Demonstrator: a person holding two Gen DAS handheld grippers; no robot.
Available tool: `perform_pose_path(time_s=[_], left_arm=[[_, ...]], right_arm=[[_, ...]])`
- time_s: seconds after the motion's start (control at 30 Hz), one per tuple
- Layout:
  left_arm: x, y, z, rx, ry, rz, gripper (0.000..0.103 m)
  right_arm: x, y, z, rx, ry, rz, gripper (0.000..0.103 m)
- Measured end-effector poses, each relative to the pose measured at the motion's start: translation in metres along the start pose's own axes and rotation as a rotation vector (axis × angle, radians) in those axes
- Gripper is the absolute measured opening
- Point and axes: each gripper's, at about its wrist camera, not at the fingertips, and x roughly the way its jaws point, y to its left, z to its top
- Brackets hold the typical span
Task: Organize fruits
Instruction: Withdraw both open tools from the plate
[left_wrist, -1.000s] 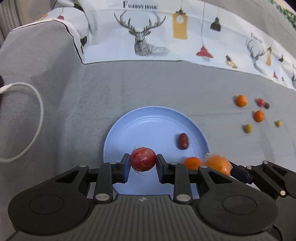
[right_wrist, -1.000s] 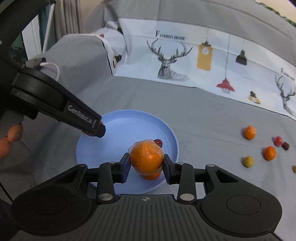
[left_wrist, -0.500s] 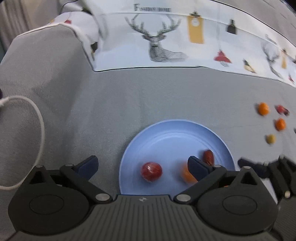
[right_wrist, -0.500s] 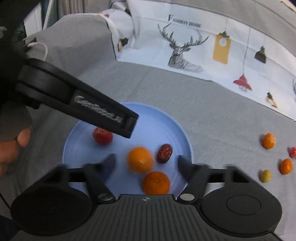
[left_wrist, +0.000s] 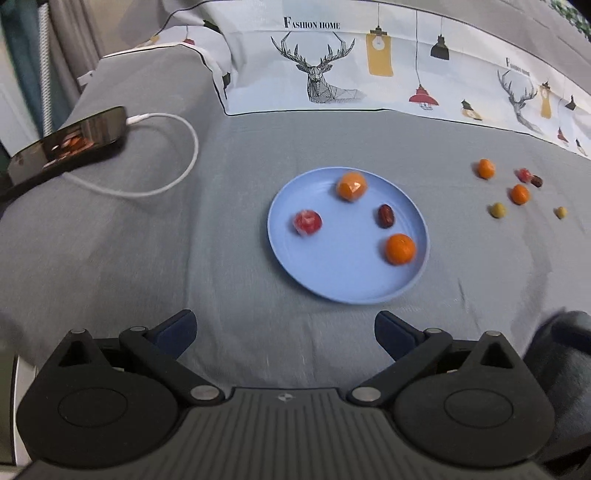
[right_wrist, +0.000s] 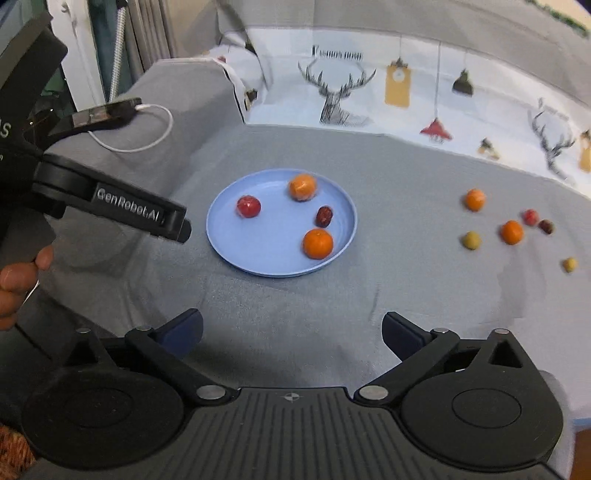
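Note:
A blue plate (left_wrist: 332, 280) (right_wrist: 258, 258) lies on the grey cloth. On it are a wrapped red fruit (left_wrist: 307, 222) (right_wrist: 248, 206), a wrapped orange (left_wrist: 351, 186) (right_wrist: 303, 187), a bare orange (left_wrist: 400, 249) (right_wrist: 318, 243) and a dark red date (left_wrist: 386, 216) (right_wrist: 324, 216). Several small fruits lie loose to the right, among them an orange (left_wrist: 485, 168) (right_wrist: 475, 199) and a yellow-green one (left_wrist: 498, 210) (right_wrist: 471, 240). My left gripper (left_wrist: 285, 334) is open and empty, pulled back from the plate. My right gripper (right_wrist: 291, 336) is open and empty too.
A phone (left_wrist: 70, 144) (right_wrist: 99, 114) on a white cable (left_wrist: 162, 188) lies at the far left. A printed deer cloth (left_wrist: 369, 70) covers the back. The left gripper's body (right_wrist: 110, 206) shows at the left of the right wrist view.
Both grippers let go of their fruit onto the plate, opened wide, and drew back and up from it. The red fruit and the wrapped orange now rest on the plate.

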Motion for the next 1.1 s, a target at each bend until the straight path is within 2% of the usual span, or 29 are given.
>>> perform_pose_path(time_s=[0.1,0.27,0.37,0.47,0.6,0.87,1.1], left_arm=[[-0.02,-0.002,-0.007,-0.018,-0.024,-0.003,0.103],[-0.052,-0.009,-0.019,-0.057,-0.067,-0.014,0.103],[-0.064,-0.015,-0.027,-0.044,-0.071,0.023,0.103],[-0.076,-0.012,-0.036,-0.083,-0.078,0.073,0.103],[-0.094,-0.012,-0.047,-0.101,-0.098,0.059,0.103],[-0.115,-0.033,-0.058,-0.052,-0.153,0.047,0.103],[-0.125,-0.042,-0.062,-0.027,-0.181,0.038,0.103]], right_arm=[[-0.023,0.003,0.0,-0.01,-0.072,-0.04,0.102],[-0.056,0.009,-0.008,-0.019,-0.155,-0.045,0.102],[-0.074,0.015,-0.014,-0.037,-0.205,-0.061,0.102],[-0.09,0.015,-0.019,-0.028,-0.241,-0.071,0.102],[-0.109,0.015,-0.028,-0.011,-0.285,-0.078,0.102],[-0.136,0.01,-0.043,-0.004,-0.352,-0.094,0.102],[-0.144,0.004,-0.049,0.024,-0.367,-0.103,0.102]])
